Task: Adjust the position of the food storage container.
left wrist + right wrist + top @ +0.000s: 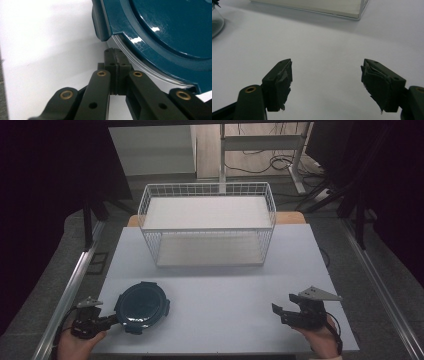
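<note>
- The left hand-held gripper (114,319) is closed, its jaws pressed together at the edge of the teal container lid (142,307).
- The lid is seen at the bench's (225,300) near left.
- The right hand-held gripper (325,77) is held wide open, empty.

Bare table (225,305) between lidded dish (142,307) and right tongs (284,304) — wire basket (207,222) beyond.

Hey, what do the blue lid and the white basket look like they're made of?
The lid looks like glossy hard plastic: sharp light glints, moulded ridges and side flaps. A clear rim under it suggests a glass or clear plastic container; I can't tell which. The basket looks like white-coated metal wire, going by its thin open grid walls.
</note>
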Demonstrator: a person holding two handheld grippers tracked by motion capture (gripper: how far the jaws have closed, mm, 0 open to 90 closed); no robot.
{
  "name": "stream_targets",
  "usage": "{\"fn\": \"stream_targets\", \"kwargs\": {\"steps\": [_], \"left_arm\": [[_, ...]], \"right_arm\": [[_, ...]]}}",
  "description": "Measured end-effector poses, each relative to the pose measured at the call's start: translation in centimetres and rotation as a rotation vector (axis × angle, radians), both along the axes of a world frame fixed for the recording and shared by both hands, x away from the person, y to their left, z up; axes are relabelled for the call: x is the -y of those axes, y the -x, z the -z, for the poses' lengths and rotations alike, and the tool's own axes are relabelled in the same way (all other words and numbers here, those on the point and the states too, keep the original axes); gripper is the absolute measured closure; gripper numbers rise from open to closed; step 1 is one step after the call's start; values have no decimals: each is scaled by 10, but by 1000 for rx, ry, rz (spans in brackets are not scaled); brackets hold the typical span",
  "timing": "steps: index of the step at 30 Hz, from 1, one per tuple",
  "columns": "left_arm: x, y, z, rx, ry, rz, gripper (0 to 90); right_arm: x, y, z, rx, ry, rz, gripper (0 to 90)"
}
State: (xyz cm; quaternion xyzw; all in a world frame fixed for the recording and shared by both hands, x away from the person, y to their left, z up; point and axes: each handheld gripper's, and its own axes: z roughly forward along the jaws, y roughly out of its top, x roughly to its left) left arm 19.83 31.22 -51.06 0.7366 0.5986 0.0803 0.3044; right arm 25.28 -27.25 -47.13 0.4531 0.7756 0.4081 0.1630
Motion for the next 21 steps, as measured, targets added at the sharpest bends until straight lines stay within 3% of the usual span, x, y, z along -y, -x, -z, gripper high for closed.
{"fn": "stream_targets", "kwargs": {"steps": [21], "left_arm": [[40, -32, -8, 29, -2, 49, 900]], "right_arm": [[1, 0, -1, -2, -18, -3, 246]]}}
